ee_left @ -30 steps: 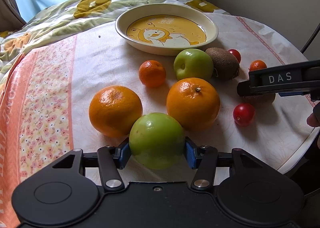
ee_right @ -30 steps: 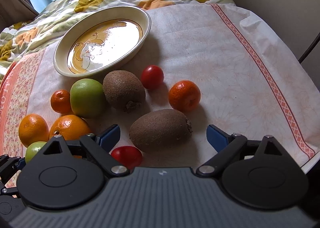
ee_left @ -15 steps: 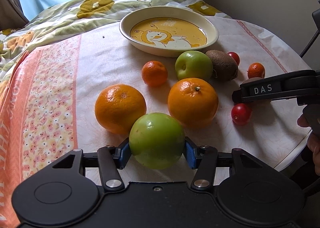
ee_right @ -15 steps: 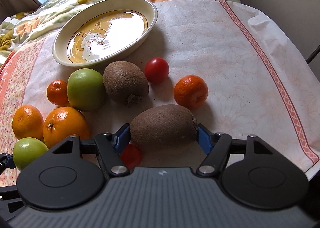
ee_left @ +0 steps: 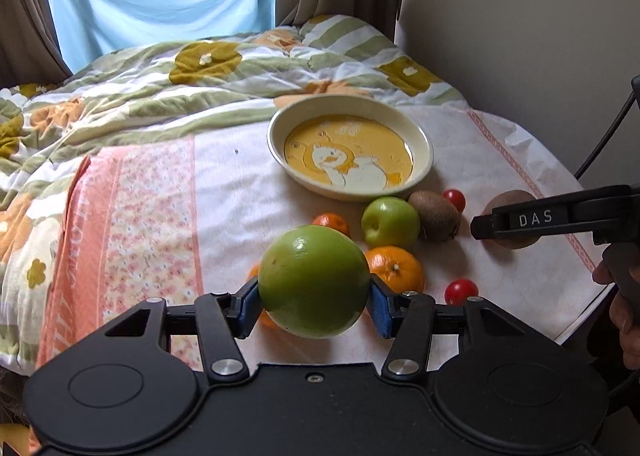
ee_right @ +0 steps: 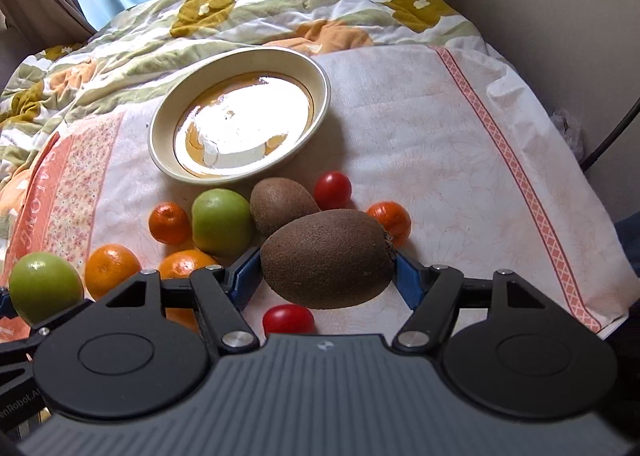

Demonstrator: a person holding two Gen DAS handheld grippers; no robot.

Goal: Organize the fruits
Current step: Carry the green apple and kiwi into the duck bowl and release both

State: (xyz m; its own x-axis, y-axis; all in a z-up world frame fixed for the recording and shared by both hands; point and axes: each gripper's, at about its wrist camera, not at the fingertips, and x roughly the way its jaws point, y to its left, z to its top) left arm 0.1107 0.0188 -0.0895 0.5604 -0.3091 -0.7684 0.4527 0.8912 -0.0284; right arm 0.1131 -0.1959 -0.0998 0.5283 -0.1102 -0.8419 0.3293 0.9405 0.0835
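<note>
My left gripper point(ee_left: 313, 298) is shut on a green apple point(ee_left: 314, 282) and holds it above the table. My right gripper point(ee_right: 327, 274) is shut on a brown kiwi point(ee_right: 328, 258), lifted off the cloth; it shows from the side in the left wrist view point(ee_left: 496, 225). A cream bowl point(ee_left: 420, 136) with a yellow bear picture stands empty behind the fruit, also in the right wrist view point(ee_right: 316, 72). On the cloth lie a second green apple point(ee_right: 221, 220), a second kiwi point(ee_right: 280, 204), oranges point(ee_left: 396, 270), small mandarins point(ee_right: 169, 222) and red tomatoes point(ee_right: 333, 189).
The table has a white cloth with a pink flowered band point(ee_left: 132, 216) on the left. A flowered duvet point(ee_left: 180, 76) lies behind it, a wall on the right. The table's right edge point(ee_right: 616, 320) is near. A dark cable point(ee_left: 604, 140) hangs by the wall.
Both grippers have risen from the table with their fruit. The right gripper closed on the kiwi, then lifted it. The left gripper's apple is now well above the oranges.
</note>
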